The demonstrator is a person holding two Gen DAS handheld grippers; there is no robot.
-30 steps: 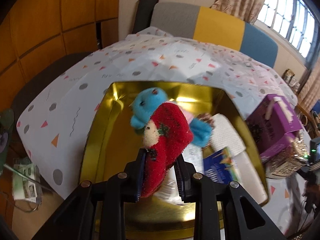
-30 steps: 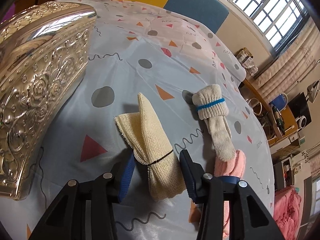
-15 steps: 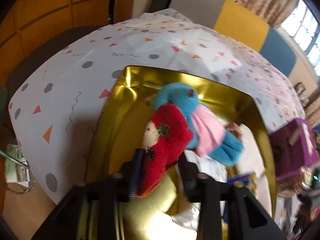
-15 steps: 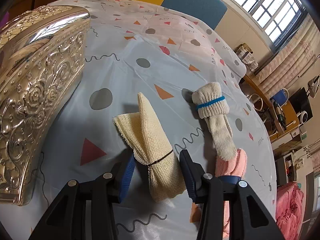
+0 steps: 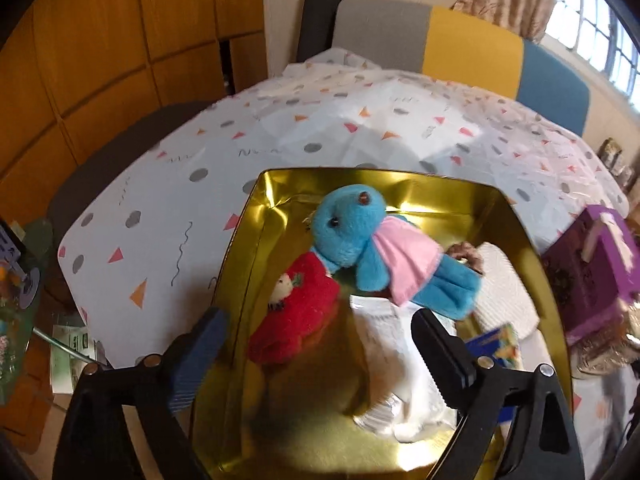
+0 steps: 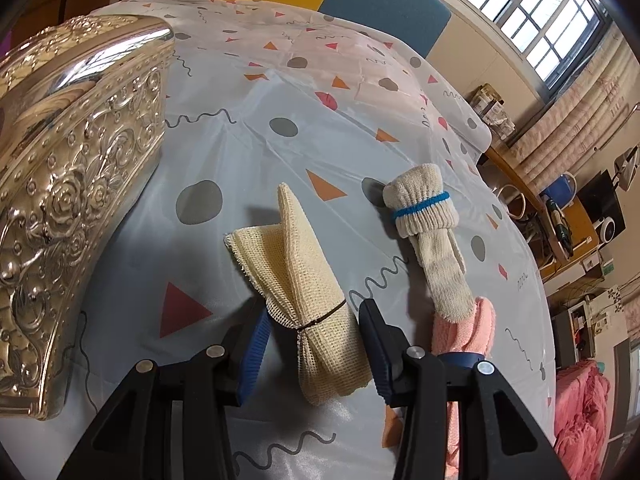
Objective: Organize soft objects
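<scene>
red plush sock lies inside the gold tin, left side of the floor, toe end just ahead of the left gripper. left gripper spread wide, holding nothing; sock sits between the lines of its two fingers but apart from both pads. left finger hangs outside the tin's left wall, right finger is over the tin interior. one blue plush toy with a pink cloth lies across the tin, head touching the sock's upper end. also in the tin: one white crinkly packet, one white quilted pad, one small blue booklet. one purple box just right of the tin. tin stands on a tablecloth with dots and triangles.

right wrist view: one cream mesh cloth bundle, tied with a dark band, lies on the tablecloth between the fingers of the right gripper. jaws parted, not clamped; left pad looks close to or touching the bundle, right pad has a small gap. one beige knit sock with a blue stripe lies just right of the bundle, apart from it. one pink fuzzy item touches the beige sock's lower end, beside the right finger. one embossed gold tin lid or box at far left, well apart from the cloths.
</scene>
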